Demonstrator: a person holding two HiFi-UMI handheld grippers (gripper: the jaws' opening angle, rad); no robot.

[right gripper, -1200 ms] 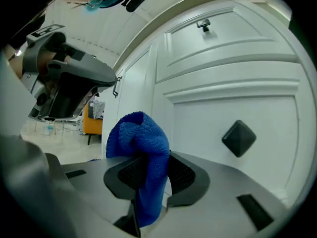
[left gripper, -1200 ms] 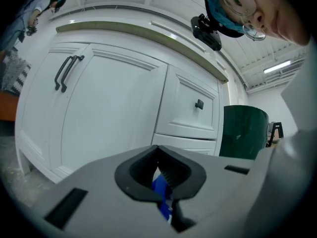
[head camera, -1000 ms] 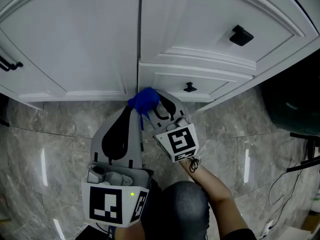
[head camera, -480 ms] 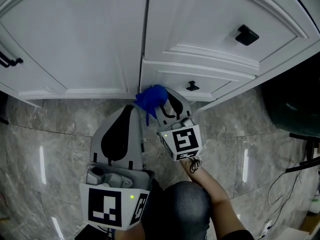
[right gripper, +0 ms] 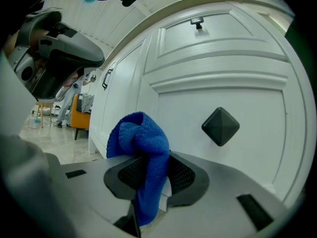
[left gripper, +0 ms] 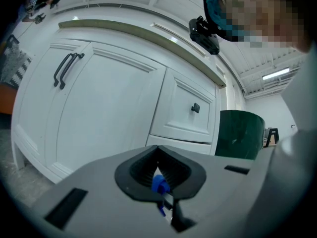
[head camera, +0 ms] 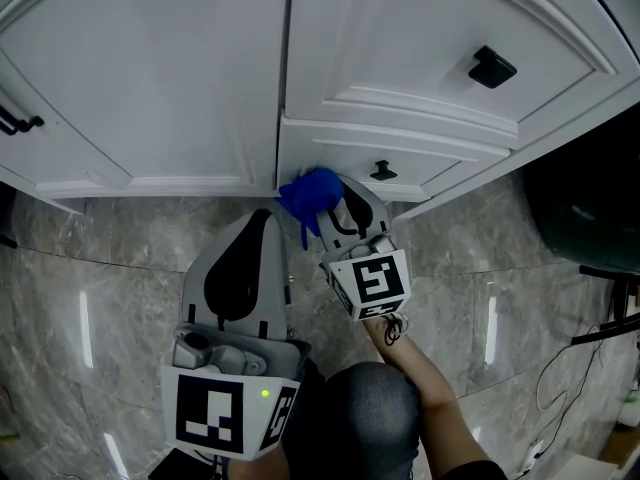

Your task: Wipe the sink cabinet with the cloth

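The white sink cabinet [head camera: 180, 78] fills the top of the head view. A bunched blue cloth [head camera: 312, 194] presses against the lower drawer front, just left of its small black knob [head camera: 381, 172]. My right gripper [head camera: 328, 206] is shut on the cloth [right gripper: 141, 143], which sticks up between the jaws and hangs down between them in the right gripper view. That drawer knob [right gripper: 220, 127] lies close ahead to the right. My left gripper [head camera: 262, 218] hangs back over the floor, jaws together, nothing held; through its jaws [left gripper: 158, 155] a bit of the blue cloth [left gripper: 159, 185] shows.
A larger black knob [head camera: 491, 68] sits on the upper drawer. A black bar handle [head camera: 20, 125] is on the far-left door. A dark green bin [head camera: 580, 208] stands right of the cabinet. Grey marble floor [head camera: 120, 278] lies below. Cables [head camera: 560, 368] trail at the right.
My right gripper has slid the cloth a little to the right and up along the lower drawer front. The left gripper has stayed put.
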